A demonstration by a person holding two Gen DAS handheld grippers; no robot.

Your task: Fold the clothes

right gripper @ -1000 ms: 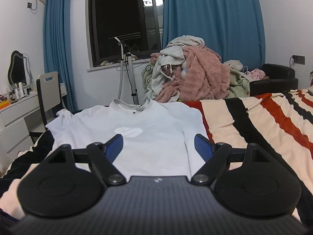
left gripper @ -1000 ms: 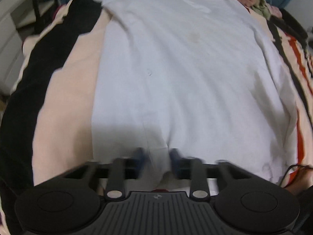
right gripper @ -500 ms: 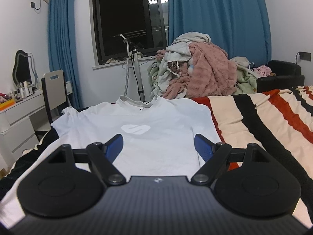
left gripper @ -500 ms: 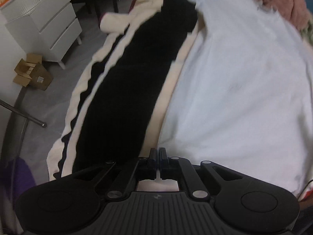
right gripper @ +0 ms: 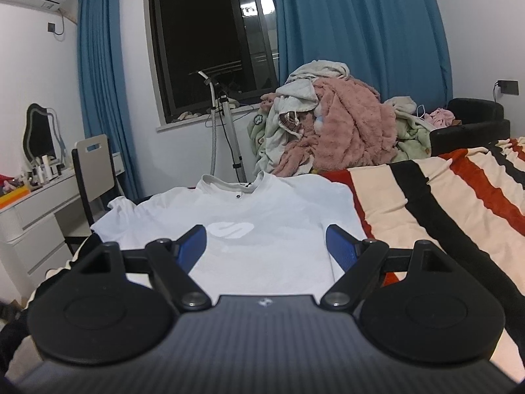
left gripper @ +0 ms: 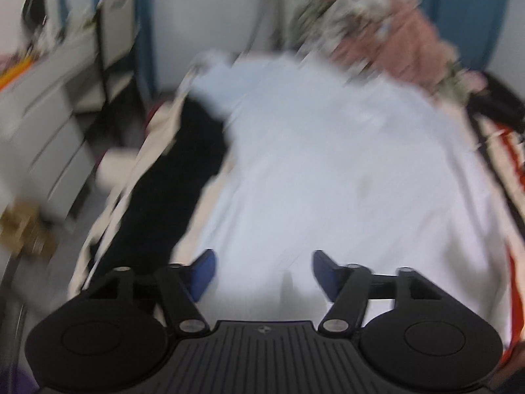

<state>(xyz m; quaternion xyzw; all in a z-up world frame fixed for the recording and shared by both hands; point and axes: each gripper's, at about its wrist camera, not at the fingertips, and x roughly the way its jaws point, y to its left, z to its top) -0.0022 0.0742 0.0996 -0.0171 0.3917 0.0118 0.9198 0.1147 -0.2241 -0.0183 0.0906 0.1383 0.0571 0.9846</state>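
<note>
A white T-shirt (left gripper: 328, 170) (right gripper: 262, 216) lies spread flat, front up, on a bed with a striped blanket (right gripper: 443, 203), its collar toward the window. My left gripper (left gripper: 262, 272) hovers above the shirt's near hem; its jaws are opening, with nothing between the blue pads (left gripper: 203, 271). This left wrist view is blurred by motion. My right gripper (right gripper: 265, 246) stands open low over the near part of the shirt, holding nothing, and points toward the collar.
A tall heap of clothes (right gripper: 331, 134) rises at the bed's far end. A black armchair (right gripper: 472, 128) stands at the right. A white desk (right gripper: 36, 216), a chair (right gripper: 95, 170) and a cardboard box (left gripper: 26, 229) on the floor are left of the bed.
My left gripper, shut at the shirt's near left edge, has opened, risen and tilted up so the whole shirt shows. The right gripper has stayed open and nearly still.
</note>
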